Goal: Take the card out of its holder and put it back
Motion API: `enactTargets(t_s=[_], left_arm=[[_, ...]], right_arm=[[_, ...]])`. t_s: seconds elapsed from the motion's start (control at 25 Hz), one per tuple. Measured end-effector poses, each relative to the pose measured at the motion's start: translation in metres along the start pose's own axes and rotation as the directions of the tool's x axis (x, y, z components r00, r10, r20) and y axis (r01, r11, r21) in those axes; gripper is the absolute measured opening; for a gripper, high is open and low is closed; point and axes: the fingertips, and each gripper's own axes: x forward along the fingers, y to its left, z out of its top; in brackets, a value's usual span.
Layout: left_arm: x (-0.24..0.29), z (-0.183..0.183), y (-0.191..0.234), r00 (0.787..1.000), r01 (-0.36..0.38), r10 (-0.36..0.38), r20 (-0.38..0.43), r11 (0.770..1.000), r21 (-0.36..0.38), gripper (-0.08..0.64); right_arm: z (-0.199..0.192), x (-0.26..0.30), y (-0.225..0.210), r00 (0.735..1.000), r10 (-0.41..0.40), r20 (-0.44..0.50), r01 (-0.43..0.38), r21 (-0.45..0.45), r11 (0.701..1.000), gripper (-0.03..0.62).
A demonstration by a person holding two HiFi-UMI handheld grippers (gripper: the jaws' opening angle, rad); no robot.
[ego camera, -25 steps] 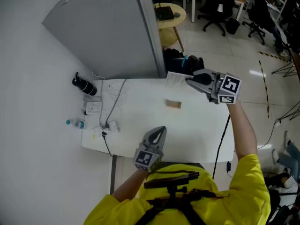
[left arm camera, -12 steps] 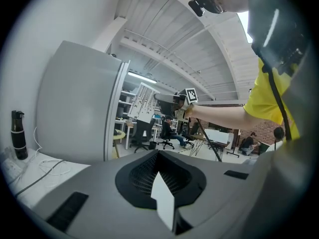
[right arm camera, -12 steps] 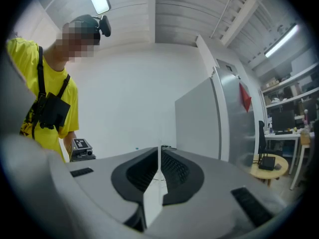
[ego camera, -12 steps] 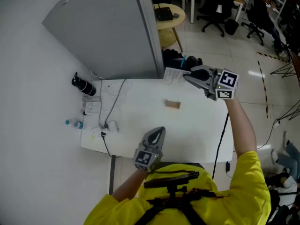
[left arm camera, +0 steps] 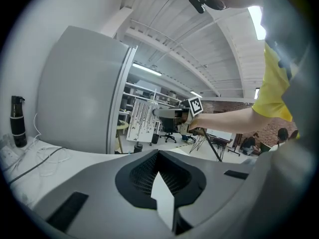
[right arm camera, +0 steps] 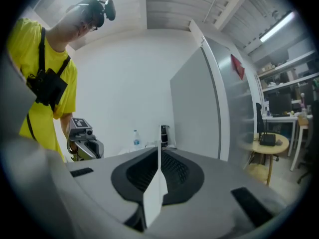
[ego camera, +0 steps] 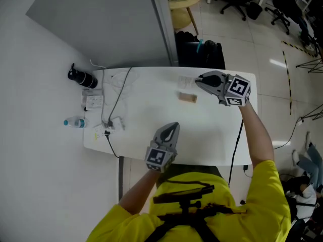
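1. Card holder (ego camera: 187,98), a small tan oblong, lies flat on the white table (ego camera: 212,135), toward the far right part. It is too small to tell whether the card sits inside.
2. Its long axis runs across the head view from left to right, slightly tilted.
3. Right gripper (ego camera: 198,79) is the nearer one. Its tips point leftward in the head view, and the holder lies near them, a little to the left and on the person's side.
4. Left gripper (ego camera: 174,126) points away from the person. The holder lies ahead of it and to the right, well apart.
5. Both claws have their jaws pressed together with nothing between them.
6. I judge the task not yet begun: the right claw would need to open and line up across the holder's short side before any grasp.
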Motion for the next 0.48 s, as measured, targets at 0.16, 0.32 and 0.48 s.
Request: enactTargets(t_s=[0.16,0.32,0.48], left_arm=[[0.013,-0.021,0.01,0.999,0.009,-0.01,-0.031,0.999,-0.031,0.0],[0.023,-0.038,0.022,0.999,0.013,-0.015,-0.05,0.999,-0.052,0.0],[0.028,-0.046,0.026,0.998,0.005,-0.009,-0.062,0.998,-0.059,0.0]], right_arm=[[-0.068,0.022,-0.011,0.999,-0.008,-0.031,0.01,0.064,0.998,0.021],[-0.117,0.034,-0.023,0.998,-0.024,-0.061,0.03,0.101,0.994,0.021],[-0.13,0.037,-0.026,0.998,-0.013,-0.056,0.019,0.113,0.993,0.021]])
